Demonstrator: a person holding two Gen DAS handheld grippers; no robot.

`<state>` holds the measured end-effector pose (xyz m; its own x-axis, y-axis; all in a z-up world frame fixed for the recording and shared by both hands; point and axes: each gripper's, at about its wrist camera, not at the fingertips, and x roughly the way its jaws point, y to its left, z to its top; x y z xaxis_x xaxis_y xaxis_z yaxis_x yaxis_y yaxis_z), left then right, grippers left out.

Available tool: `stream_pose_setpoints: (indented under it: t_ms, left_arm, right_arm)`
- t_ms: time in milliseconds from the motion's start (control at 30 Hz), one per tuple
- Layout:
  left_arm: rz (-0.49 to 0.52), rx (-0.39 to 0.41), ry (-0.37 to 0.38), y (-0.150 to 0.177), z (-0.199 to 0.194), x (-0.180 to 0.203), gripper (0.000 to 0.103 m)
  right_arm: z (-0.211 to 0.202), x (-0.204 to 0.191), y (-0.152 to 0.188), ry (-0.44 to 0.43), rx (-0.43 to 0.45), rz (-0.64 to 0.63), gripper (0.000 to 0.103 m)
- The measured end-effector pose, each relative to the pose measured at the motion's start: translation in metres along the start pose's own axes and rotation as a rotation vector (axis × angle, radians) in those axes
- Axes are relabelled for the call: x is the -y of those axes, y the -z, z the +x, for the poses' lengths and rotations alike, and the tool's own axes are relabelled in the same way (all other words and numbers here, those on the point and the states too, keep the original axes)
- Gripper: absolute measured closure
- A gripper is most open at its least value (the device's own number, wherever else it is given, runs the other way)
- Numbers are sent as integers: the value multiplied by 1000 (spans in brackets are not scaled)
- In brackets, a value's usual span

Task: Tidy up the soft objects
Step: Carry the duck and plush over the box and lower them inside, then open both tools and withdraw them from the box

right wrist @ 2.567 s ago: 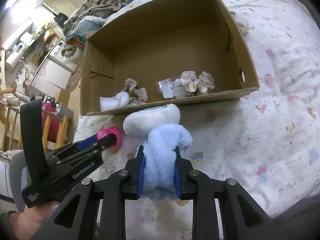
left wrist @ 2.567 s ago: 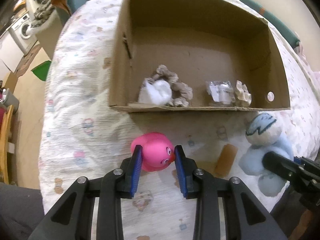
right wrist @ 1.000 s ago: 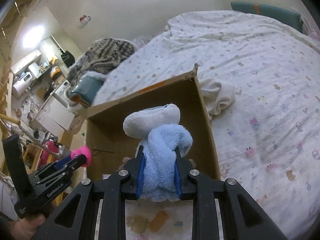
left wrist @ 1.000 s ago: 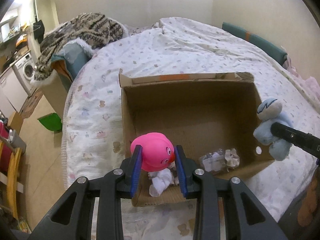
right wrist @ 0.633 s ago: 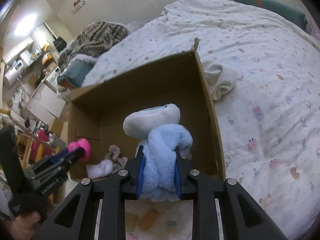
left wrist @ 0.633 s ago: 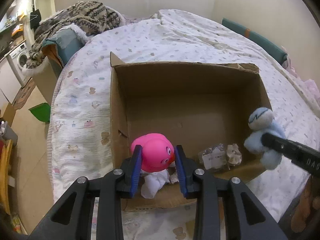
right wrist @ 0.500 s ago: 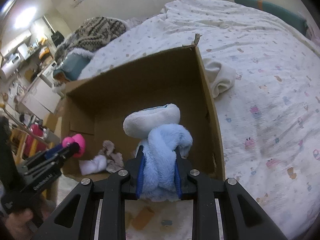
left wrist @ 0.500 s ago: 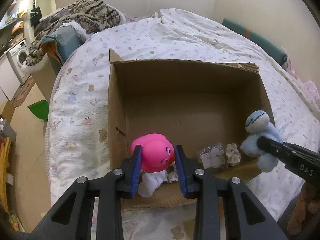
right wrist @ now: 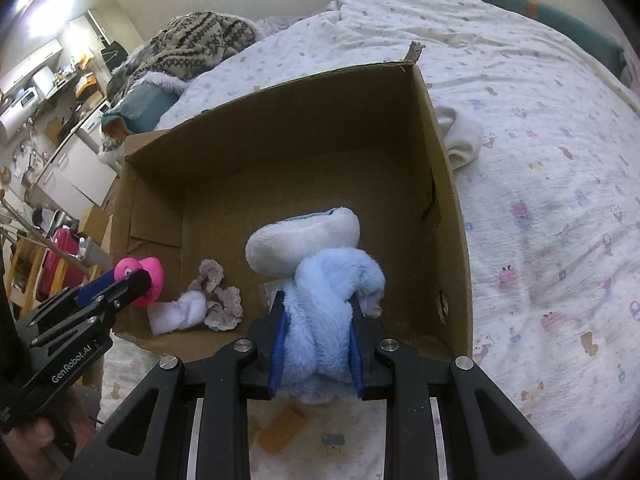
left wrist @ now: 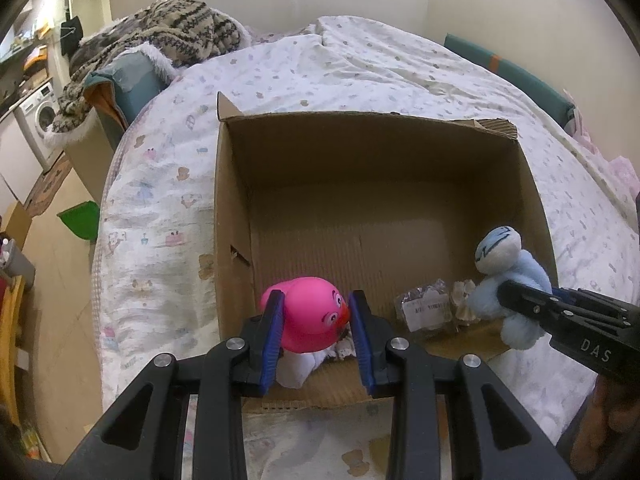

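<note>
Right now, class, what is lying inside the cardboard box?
Inside the cardboard box: a white cloth, a frilly grey scrunchie and a clear packet beside a pale ruffled piece. The pink toy and blue plush cover some of the floor.

Glossy smooth pink toy (left wrist: 310, 314); fluffy blue plush (right wrist: 328, 304); matt corrugated cardboard box (left wrist: 360, 184); printed cloth bedsheet (left wrist: 160, 216).

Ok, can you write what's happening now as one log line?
left jaws: shut on pink toy | right jaws: shut on blue plush | both over cardboard box | not released
</note>
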<state>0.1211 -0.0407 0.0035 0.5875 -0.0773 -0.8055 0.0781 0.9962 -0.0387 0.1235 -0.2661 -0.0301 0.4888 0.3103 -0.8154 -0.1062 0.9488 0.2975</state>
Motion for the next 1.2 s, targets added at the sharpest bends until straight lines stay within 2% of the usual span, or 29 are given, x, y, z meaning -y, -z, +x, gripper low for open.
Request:
stream_pose_setpoints:
  t_ms: [333,467,533,567,600,633,700,767,833,1000,1200]
  left_arm:
    - [5,6,4,2,0,2,74]
    - [15,8,3,2,0,5,74]
    - [13,6,5,2,0,5,74]
    - [13,6,5,2,0,5,73]
    - [14,5,5,2,0,5,73]
    - [15,5,5,2,0,5,73]
    - [19,4,3,3,0,6,73]
    - [23,2,5,3,0,6,70]
    - [28,4,1,4,0,7,56]
    - [38,37,-34,3,-6,11,38]
    - [29,54,-26,1,-12,9,36]
  right_arm:
    - [-5,0,-2,-13,24,3,75]
    - [-12,1,-5,-23,62,13,73]
    - [-17,4,-7,-21,88,26,68]
    - [-17,3,-9,-14,101,33,55]
    - [-21,5,-9,-8,123,44,35]
    - [-25,7,-9,-12,147,57,31]
    - [-31,10,-10,-17,173,77,29]
    - [-29,14,-12,-22,156,90,29]
    - [-26,18,-12,-31,133,115,29]
    - [-20,23,-11,-33,102,137,29]
    - [-18,19,-10,-22,78,118,29]
